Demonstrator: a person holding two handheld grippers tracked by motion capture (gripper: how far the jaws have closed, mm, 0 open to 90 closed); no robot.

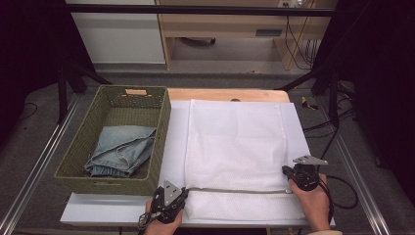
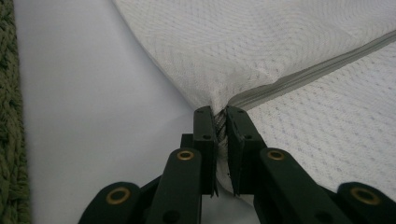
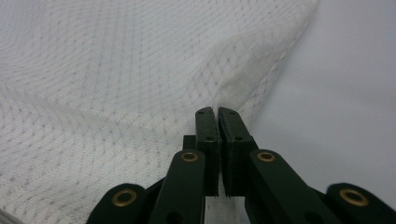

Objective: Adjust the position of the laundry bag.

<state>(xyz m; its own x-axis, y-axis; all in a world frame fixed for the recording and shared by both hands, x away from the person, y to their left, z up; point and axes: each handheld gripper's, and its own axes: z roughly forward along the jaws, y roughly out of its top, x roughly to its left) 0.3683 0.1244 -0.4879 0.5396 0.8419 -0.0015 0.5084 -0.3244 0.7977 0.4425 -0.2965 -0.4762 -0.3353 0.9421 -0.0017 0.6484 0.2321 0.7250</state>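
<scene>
— What have you got hold of?

— My left gripper [image 1: 182,192], bottom centre of the high view, pinches the mesh bag [image 1: 235,147] at the near-left end of its zipper [image 1: 240,191]. My right gripper [image 1: 288,172], lower right, is pressed together on the bag's right edge.

— Which step is that?

— Both corners gripped, I'd say; the bag lies flat on the white sheet [image 1: 173,147].

— And next?

— Probably opening or lifting it, both hands moving evenly. The jeans [image 1: 121,149] wait in the basket [image 1: 161,142], left.
</scene>
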